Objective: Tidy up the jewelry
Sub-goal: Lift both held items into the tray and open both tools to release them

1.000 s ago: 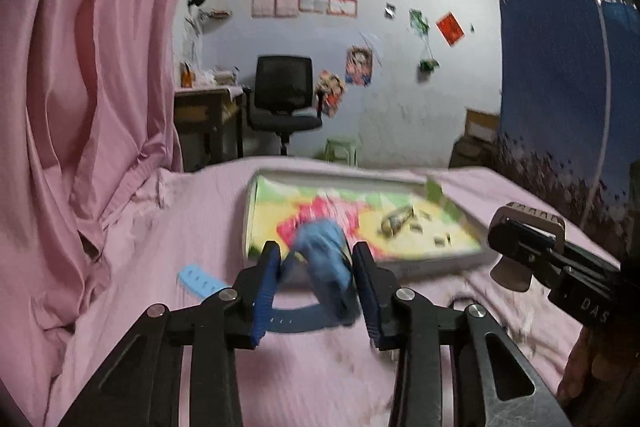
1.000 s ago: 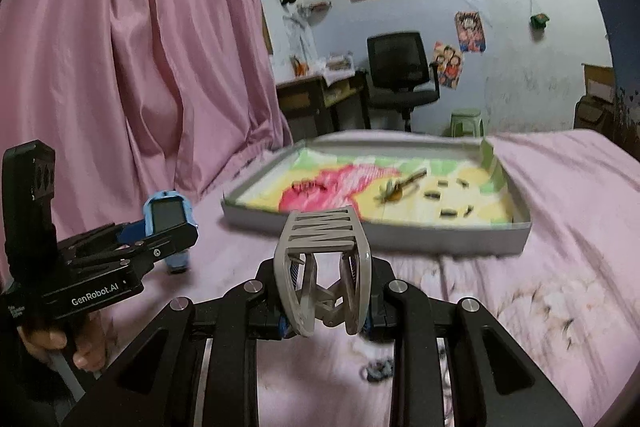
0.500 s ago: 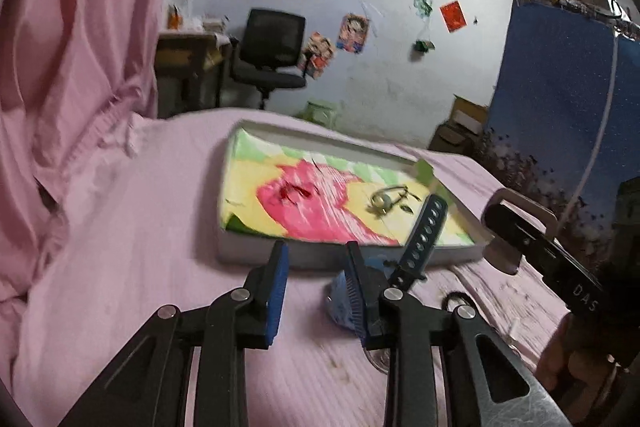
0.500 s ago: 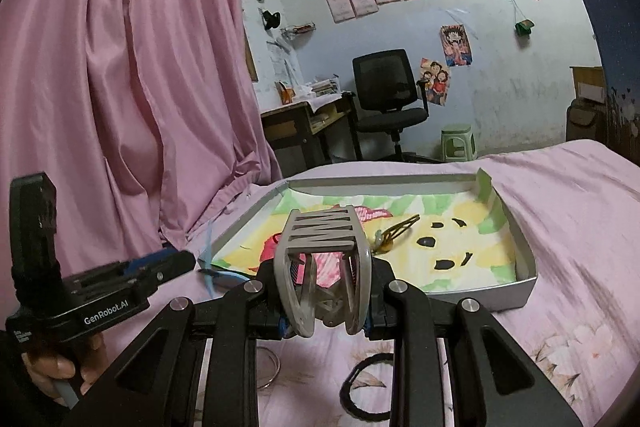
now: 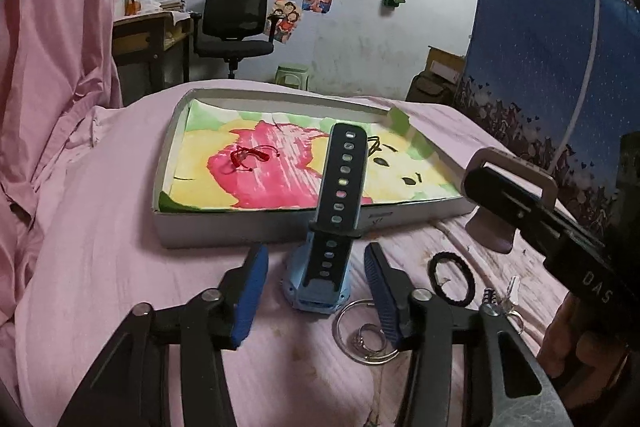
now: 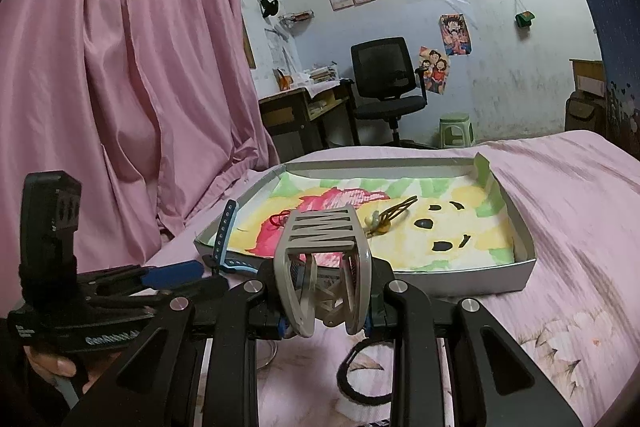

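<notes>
A light-blue watch (image 5: 320,283) with a dark strap stands on the pink bedsheet just in front of a shallow grey box (image 5: 240,227) lined with a colourful drawing. My left gripper (image 5: 316,267) is open, its jaws on either side of the watch and apart from it. My right gripper (image 6: 324,303) is shut on a beige claw hair clip (image 6: 324,267), held above the sheet in front of the box (image 6: 524,267). The watch also shows in the right wrist view (image 6: 228,255). A red string bracelet (image 5: 248,157) and a gold hairpin (image 6: 396,215) lie in the box.
A black hair tie (image 5: 452,277), a metal ring (image 5: 366,333) and small silver pieces (image 5: 508,297) lie on the sheet right of the watch. A pink curtain (image 6: 120,87) hangs at left. A desk and office chair (image 5: 236,27) stand behind the bed.
My left gripper has opened and let go of the watch, which now stands on the sheet between its jaws. My right gripper still holds the clip and has moved little.
</notes>
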The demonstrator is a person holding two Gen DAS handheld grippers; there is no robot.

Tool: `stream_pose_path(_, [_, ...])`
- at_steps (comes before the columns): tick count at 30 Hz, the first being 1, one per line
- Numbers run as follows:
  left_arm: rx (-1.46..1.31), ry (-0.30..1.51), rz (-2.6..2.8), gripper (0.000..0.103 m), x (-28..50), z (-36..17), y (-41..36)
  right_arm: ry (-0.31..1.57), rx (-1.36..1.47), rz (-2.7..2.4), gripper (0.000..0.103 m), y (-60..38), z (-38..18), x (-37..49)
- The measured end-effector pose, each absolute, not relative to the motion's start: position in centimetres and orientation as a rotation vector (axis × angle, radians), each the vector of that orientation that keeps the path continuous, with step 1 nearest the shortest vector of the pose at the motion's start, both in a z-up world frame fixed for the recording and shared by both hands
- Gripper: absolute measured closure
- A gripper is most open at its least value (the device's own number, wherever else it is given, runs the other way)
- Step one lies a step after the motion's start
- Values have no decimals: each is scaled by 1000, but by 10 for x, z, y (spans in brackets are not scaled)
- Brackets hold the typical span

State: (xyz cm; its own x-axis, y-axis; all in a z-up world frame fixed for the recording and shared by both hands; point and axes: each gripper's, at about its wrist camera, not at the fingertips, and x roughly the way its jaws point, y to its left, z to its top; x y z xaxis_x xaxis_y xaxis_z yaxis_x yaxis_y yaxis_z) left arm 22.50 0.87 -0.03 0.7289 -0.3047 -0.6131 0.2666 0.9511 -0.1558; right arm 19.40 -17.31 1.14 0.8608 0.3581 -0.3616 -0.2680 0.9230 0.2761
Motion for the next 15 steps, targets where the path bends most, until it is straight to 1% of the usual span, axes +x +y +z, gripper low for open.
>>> stream_pose_path(1, [-61, 686, -320, 68, 225, 0, 9, 421, 219, 332, 80, -173, 11, 194])
stream_pose_path(3, [-62, 688, -329, 83, 226, 1, 9, 422, 217, 334, 80, -174, 11, 194])
stream_pose_path(9, [-51, 662, -347, 84, 224, 10, 8, 434, 214, 337, 80, -171, 11, 197])
stream_pose_path(15, [-93, 585, -340, 84, 224, 37, 16, 431, 210, 342, 80, -170, 12, 200])
